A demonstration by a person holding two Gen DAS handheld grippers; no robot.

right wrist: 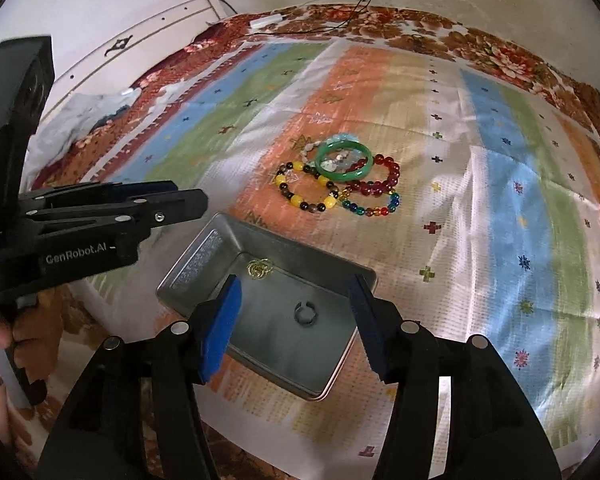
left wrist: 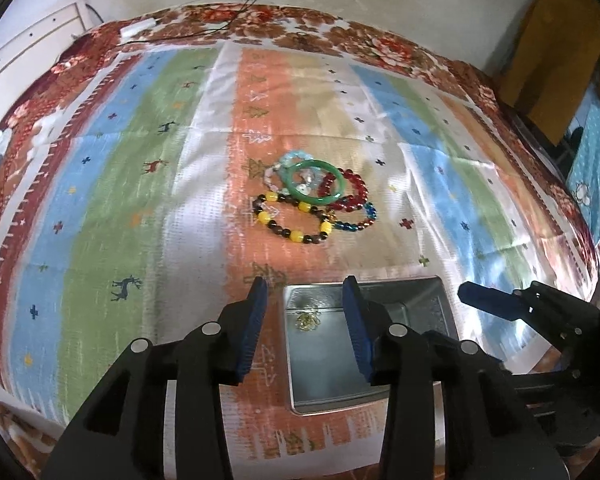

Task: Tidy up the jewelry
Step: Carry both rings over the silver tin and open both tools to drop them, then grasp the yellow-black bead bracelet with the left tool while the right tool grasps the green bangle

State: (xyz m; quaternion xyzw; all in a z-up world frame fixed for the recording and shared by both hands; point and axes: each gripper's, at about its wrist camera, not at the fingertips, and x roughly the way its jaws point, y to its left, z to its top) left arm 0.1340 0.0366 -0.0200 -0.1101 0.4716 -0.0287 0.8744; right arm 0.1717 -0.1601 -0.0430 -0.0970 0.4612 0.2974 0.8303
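A pile of bracelets lies on the striped cloth: a green bangle point(left wrist: 315, 182) point(right wrist: 343, 161), a yellow-and-dark bead bracelet point(left wrist: 290, 219) point(right wrist: 305, 190), a red bead bracelet point(left wrist: 347, 192) point(right wrist: 380, 179), a multicoloured bead bracelet point(left wrist: 360, 221) point(right wrist: 370, 205) and pale bead ones behind. An open metal tin point(left wrist: 292, 360) point(right wrist: 188, 272) holds a small gold piece point(left wrist: 308, 320) point(right wrist: 259, 269) and a dark ring point(right wrist: 305, 313). My left gripper point(left wrist: 305, 324) is open and empty over the tin's near left side. My right gripper point(right wrist: 296, 320) is open and empty above the tin.
The striped cloth point(left wrist: 120, 184) point(right wrist: 520, 208) covers a floral bedspread point(left wrist: 384, 46). Black cables point(right wrist: 364, 0) and a white plug point(right wrist: 266, 21) lie at the far edge. A yellow garment point(left wrist: 556, 52) hangs at the right. The left gripper's body point(right wrist: 100, 232) shows in the right wrist view.
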